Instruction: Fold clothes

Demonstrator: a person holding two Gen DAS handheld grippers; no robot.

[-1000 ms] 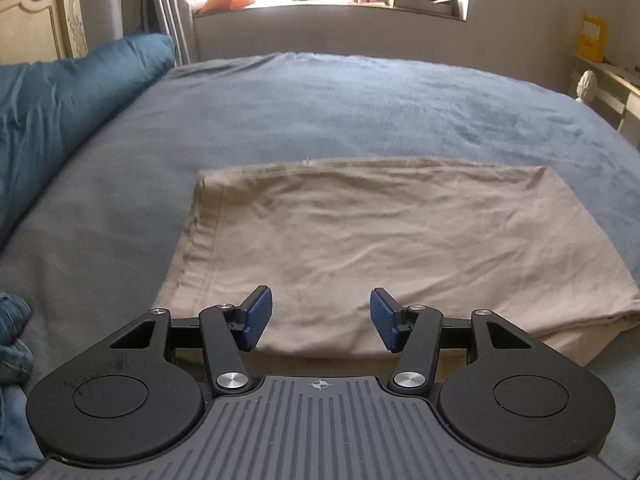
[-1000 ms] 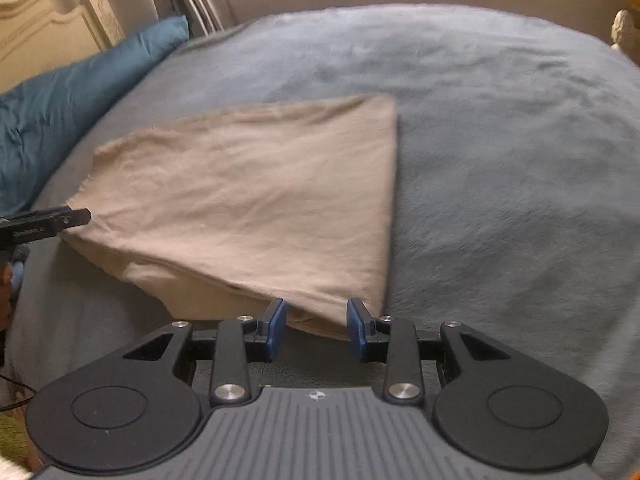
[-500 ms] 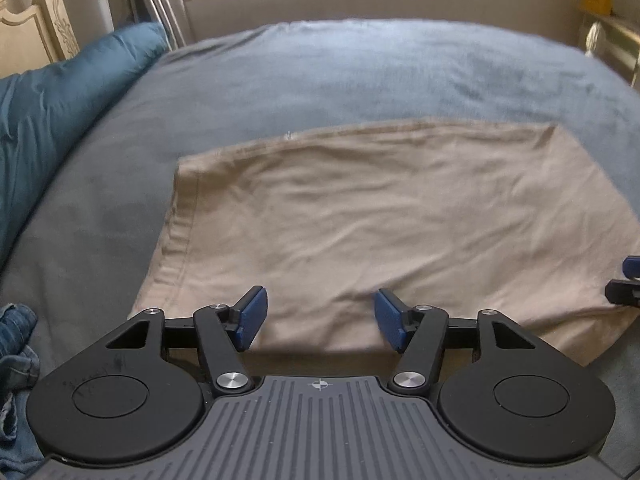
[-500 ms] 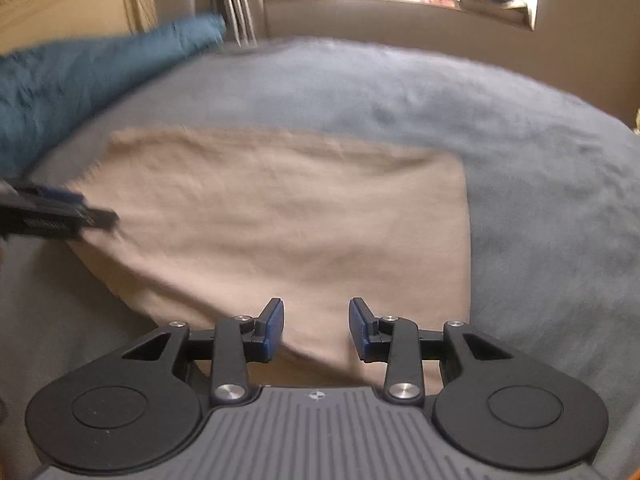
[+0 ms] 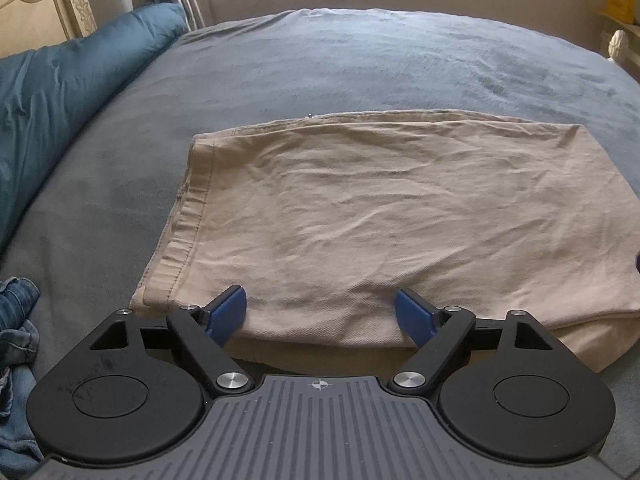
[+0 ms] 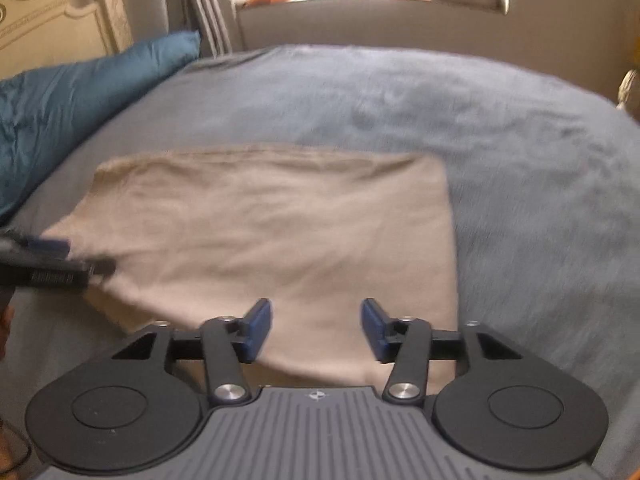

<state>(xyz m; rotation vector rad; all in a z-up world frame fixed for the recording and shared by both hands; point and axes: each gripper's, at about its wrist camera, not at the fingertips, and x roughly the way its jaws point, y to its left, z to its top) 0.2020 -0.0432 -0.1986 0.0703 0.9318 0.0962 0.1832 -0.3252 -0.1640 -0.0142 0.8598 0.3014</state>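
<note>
Lying flat on the bed [image 5: 360, 60], the tan cloth [image 5: 360, 208] is folded just ahead of the left tool [image 5: 320, 312] and right tool [image 6: 316, 328]. Both tools have just been opening and grip nothing. Jeans [image 5: 16, 320] wait.

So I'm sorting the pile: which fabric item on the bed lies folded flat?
The beige folded cotton garment lying between the tools; the blue denim piece at the left edge is crumpled, and the teal quilted duvet is bunched.

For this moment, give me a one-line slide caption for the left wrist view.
Left gripper, fingers spread and empty, poised at the near edge of the folded beige garment on the blue bedspread.
</note>
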